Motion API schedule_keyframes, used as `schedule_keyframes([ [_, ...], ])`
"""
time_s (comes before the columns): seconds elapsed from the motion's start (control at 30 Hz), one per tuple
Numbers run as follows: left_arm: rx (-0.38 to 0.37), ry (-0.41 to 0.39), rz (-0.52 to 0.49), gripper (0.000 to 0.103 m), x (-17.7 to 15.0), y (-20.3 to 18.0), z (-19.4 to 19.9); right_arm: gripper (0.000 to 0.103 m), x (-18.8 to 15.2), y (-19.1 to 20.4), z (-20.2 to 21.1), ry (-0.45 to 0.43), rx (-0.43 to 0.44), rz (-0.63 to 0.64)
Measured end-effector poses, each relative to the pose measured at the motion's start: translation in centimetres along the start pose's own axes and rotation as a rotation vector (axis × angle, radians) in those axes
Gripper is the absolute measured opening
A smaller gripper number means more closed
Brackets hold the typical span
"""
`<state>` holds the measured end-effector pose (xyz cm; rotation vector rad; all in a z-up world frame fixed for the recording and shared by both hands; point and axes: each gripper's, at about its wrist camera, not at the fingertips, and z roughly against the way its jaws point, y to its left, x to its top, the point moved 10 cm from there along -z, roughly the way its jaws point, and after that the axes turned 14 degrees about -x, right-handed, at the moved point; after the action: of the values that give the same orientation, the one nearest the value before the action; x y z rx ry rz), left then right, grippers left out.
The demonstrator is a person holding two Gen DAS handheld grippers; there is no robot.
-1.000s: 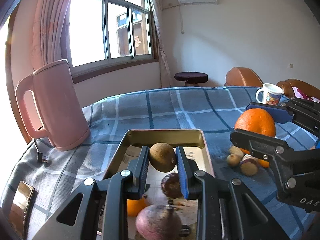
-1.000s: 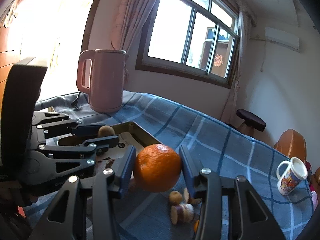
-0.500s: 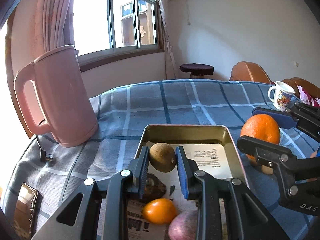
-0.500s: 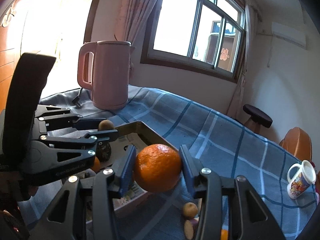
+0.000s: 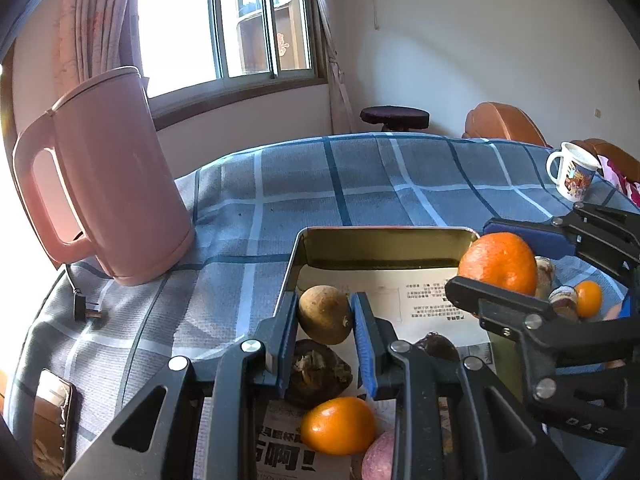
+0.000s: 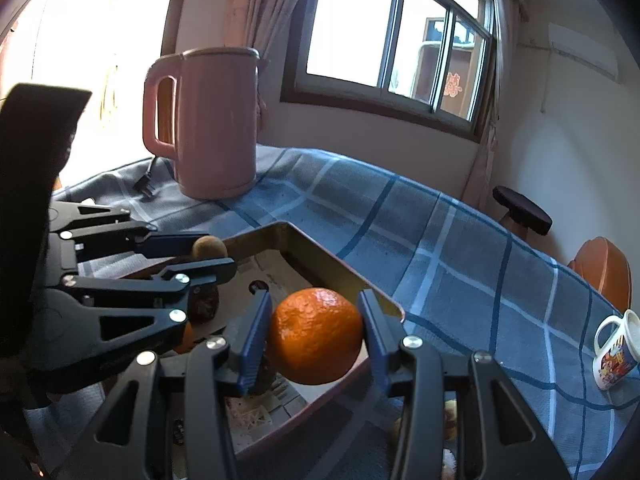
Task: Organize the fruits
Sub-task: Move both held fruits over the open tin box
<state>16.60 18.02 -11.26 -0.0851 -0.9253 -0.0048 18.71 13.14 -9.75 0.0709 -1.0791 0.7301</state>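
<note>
My left gripper (image 5: 325, 316) is shut on a small brown round fruit (image 5: 325, 313) and holds it above the metal tray (image 5: 384, 237). My right gripper (image 6: 314, 334) is shut on a large orange (image 6: 315, 335), held over the tray's right rim (image 6: 340, 270); it also shows in the left wrist view (image 5: 498, 263). In the tray, on newspaper, lie a small orange (image 5: 338, 425), a dark wrinkled fruit (image 5: 318, 372), a dark purple fruit (image 5: 438, 347) and a pinkish fruit (image 5: 378, 458).
A pink kettle (image 5: 106, 176) stands left of the tray with its plug (image 5: 86, 307) on the blue plaid cloth. A phone (image 5: 52, 416) lies at the front left. A printed mug (image 5: 572, 176) stands far right. Small fruits (image 5: 588, 298) lie right of the tray.
Both grippers have moved forward and lower over the tray with their fruit. The right gripper's orange now sits over the tray's right rim instead of over the cloth.
</note>
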Motion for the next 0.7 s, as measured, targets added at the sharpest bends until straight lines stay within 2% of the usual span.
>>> schedule_keyframes([
  [0.7, 0.014, 0.043, 0.012, 0.029, -0.9, 1.0, -1.4, 0.048, -1.7, 0.8, -2.2, 0.075, 0.007, 0.006],
])
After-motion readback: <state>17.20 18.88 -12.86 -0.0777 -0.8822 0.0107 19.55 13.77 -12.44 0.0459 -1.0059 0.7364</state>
